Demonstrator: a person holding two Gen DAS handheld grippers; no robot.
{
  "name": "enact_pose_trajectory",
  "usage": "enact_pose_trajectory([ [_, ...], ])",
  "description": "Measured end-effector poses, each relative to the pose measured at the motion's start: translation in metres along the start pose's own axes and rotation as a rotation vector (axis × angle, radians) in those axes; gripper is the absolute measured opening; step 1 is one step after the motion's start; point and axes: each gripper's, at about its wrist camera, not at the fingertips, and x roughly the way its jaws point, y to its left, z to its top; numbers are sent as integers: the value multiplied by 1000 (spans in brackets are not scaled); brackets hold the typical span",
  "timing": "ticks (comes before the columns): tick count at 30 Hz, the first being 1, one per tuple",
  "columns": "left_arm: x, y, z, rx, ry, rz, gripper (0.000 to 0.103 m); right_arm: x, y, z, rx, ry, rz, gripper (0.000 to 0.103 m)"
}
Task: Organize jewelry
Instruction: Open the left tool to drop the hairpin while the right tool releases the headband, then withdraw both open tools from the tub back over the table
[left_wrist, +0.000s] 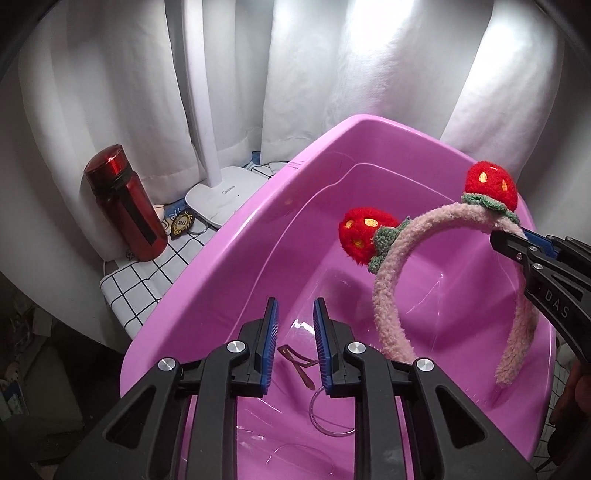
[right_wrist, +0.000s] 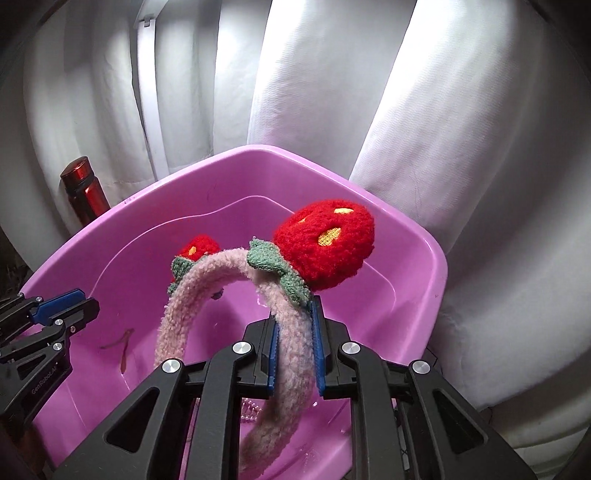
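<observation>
**Strawberry headband over pink tub**

Right gripper (right_wrist: 294, 349): clamped on fuzzy pink strawberry headband (right_wrist: 295, 354), held above pink plastic tub (left_wrist: 229, 258). Left gripper (left_wrist: 295, 347): parted, holding nothing. Tub contents: brown hair clip (left_wrist: 295, 363), clear ring (left_wrist: 328, 417).

White curtains (left_wrist: 314, 74) behind, brightly backlit

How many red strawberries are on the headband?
2: one strawberry near the right gripper, which clamps the headband; the other strawberry farther along the band, over the pink tub.
</observation>
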Motion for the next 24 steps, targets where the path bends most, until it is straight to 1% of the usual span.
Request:
enact_pose_trajectory([
  [1,0,1,0,0,6,3,40,0,0,0,-2,4,-3,26],
  [2,-1,1,1,-6,7,-1,58,0,0,0,-3,5,-5,40],
  [3,-6,1,2,-5,-11,-1,67,-1,1,0,-5,3,-5,46],
  [4,-11,0,2,-1,-35,-2,78,-2,1,0,-9,2,-8,46],
  [5,-14,-2,2,7,-52,-4,81,-1,4,0,-14,-1,-16,46],
  [7,-16,-5,1,27,-56,12,83,-6,3,0,-18,-19,-26,47],
  [9,-17,-6,0,32,-55,20,83,-11,0,2,-11,-39,-32,53],
  [10,-17,-5,0,29,-54,19,83,-15,-2,3,-8,-46,-32,54],
  [17,-23,-2,-2,2,-55,17,85,-32,-13,2,18,-78,-38,55],
  [24,-37,-2,-5,-17,-77,5,85,-58,-24,-12,55,-115,-30,55],
])
